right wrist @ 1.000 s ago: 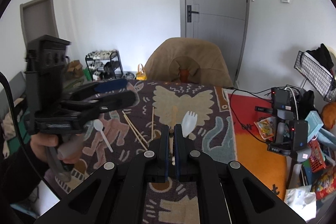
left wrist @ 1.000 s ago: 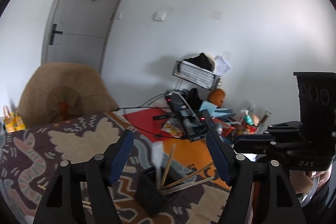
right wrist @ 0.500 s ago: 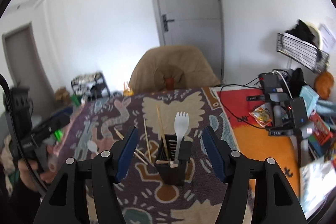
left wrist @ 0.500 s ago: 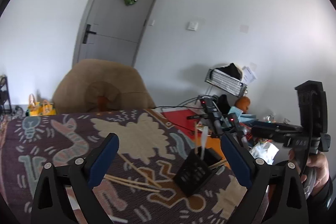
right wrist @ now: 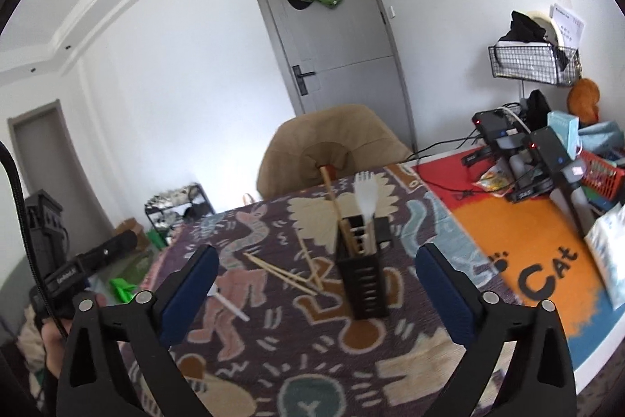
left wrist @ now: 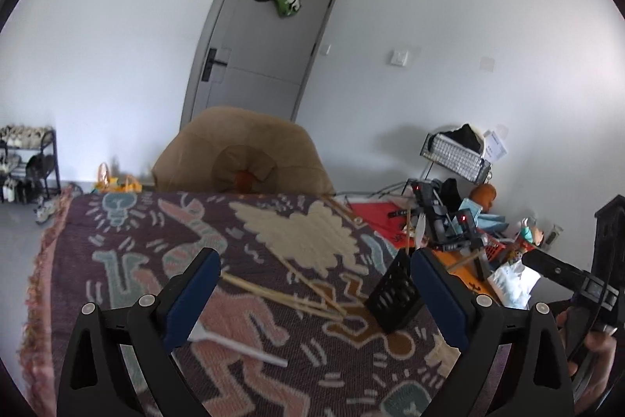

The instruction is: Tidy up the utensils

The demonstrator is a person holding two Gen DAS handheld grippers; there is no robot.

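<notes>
At the centre of the patterned blanket [right wrist: 410, 350] stood your black slotted holder [right wrist: 363, 278], upright, carrying a white spork [right wrist: 366, 200], tines toward twelve o'clock, and several chopsticks [right wrist: 336, 210]. At nine o'clock of it, loose chopsticks [right wrist: 281, 272] lay pointing toward ten. Your right gripper [right wrist: 316, 284] was opening with nothing between its jaws; your left gripper [left wrist: 314, 294] stood released and empty.

Left jaws wide, right jaws opening, empty
</notes>
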